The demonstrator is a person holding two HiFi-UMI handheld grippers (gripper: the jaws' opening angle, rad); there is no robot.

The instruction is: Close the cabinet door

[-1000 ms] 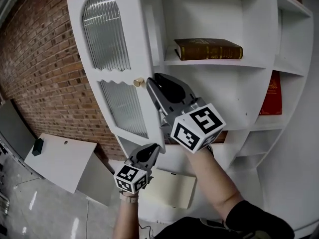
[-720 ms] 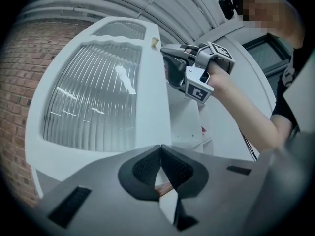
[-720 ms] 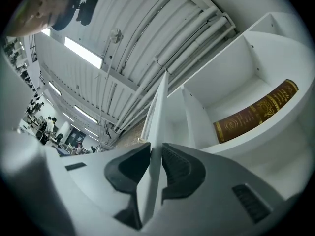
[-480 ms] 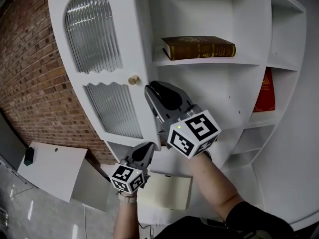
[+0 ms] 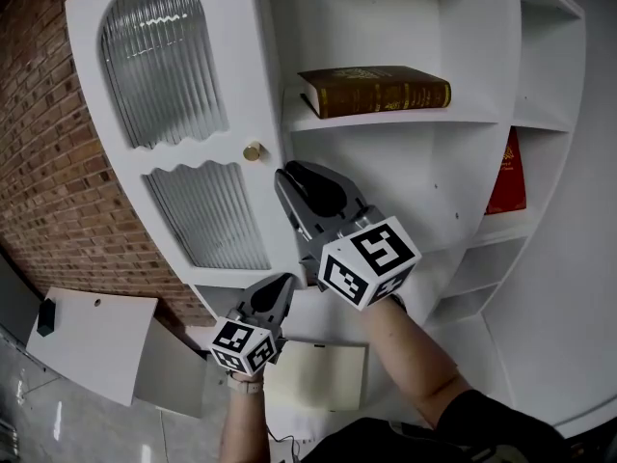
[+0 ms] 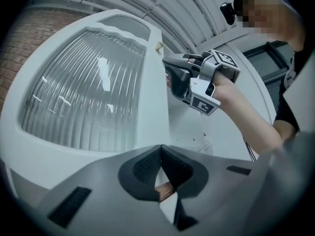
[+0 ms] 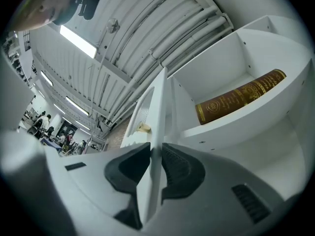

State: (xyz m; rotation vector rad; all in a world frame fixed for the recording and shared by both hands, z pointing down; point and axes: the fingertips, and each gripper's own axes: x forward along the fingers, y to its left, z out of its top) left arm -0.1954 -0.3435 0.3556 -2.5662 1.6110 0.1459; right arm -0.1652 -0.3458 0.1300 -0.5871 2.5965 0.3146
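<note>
A brick wall (image 5: 48, 162) lies to the left of the white cabinet door (image 5: 193, 157) and behind it. The door stands swung out from the white cabinet (image 5: 463, 133). Its long axis runs upright, with the arched end on top. In the head view the top leans away to the left. The face with the panes is turned toward the left of that view. An arched ribbed-glass pane (image 5: 159, 61) fills the upper part of the door and a second ribbed pane (image 5: 207, 215) the lower part. A small brass knob (image 5: 253, 150) sits between them, close to the door's right edge.

Below the door's lower right corner, the left gripper (image 5: 287, 280) points up toward the door. Its jaws are clenched together with nothing between them, and they are clear of the door.

Just right of the knob, the right gripper (image 5: 289, 174) has the door's knob-side edge between its jaws. Its own view shows the thin white edge running up through the jaws with a pad pressed on each face.

Right of the door, a brown book (image 5: 376, 90) lies flat on an open shelf of the cabinet, spine outward. Farther right, a red book (image 5: 511, 174) stands upright in a side compartment.
</note>
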